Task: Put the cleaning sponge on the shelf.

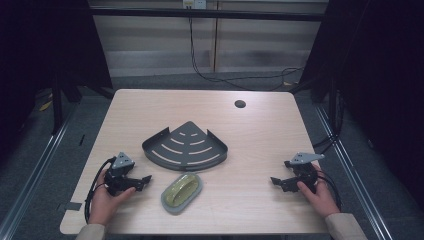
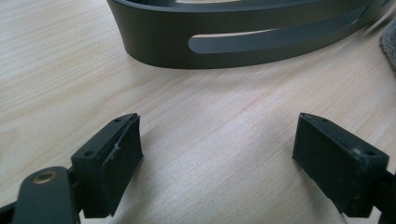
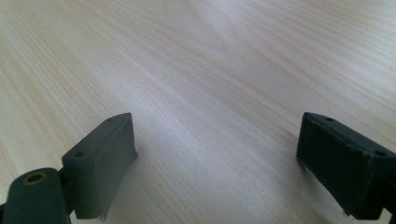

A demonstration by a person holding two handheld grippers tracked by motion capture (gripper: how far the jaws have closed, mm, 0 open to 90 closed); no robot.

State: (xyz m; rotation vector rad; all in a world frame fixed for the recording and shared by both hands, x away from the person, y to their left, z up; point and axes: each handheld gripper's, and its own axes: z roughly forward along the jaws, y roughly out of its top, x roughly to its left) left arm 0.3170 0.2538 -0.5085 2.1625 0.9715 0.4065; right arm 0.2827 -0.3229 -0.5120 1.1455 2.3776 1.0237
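Landmark: I take the dark grey corner shelf tray (image 1: 185, 145), a fan-shaped tray with curved slots, lying flat near the middle of the wooden table (image 1: 250, 140).
Left gripper: I see my left gripper (image 1: 142, 181) resting on the table just in front of the tray's left corner, tips pointing toward the soap dish.
Left jaws: in the left gripper view they stand wide apart with bare wood between them; they hold nothing.
Left gripper's outlook: the tray's curved wall (image 2: 243, 39) with its long slot lies close ahead of the jaws, apart from them.
Right gripper: my right gripper (image 1: 276, 181) sits well to the right of the tray, near the table's right edge, tips pointing inward.
Right jaws: in the right gripper view they are spread wide over plain tabletop (image 3: 210, 70), gripping nothing.
Soap dish: a grey oval soap dish (image 1: 181, 193) with a yellowish bar in it lies just in front of the tray's curved wall, slightly apart from it, near the left gripper's tips.
Cable hole: a round dark hole (image 1: 240, 104) sits behind the tray, to its right.
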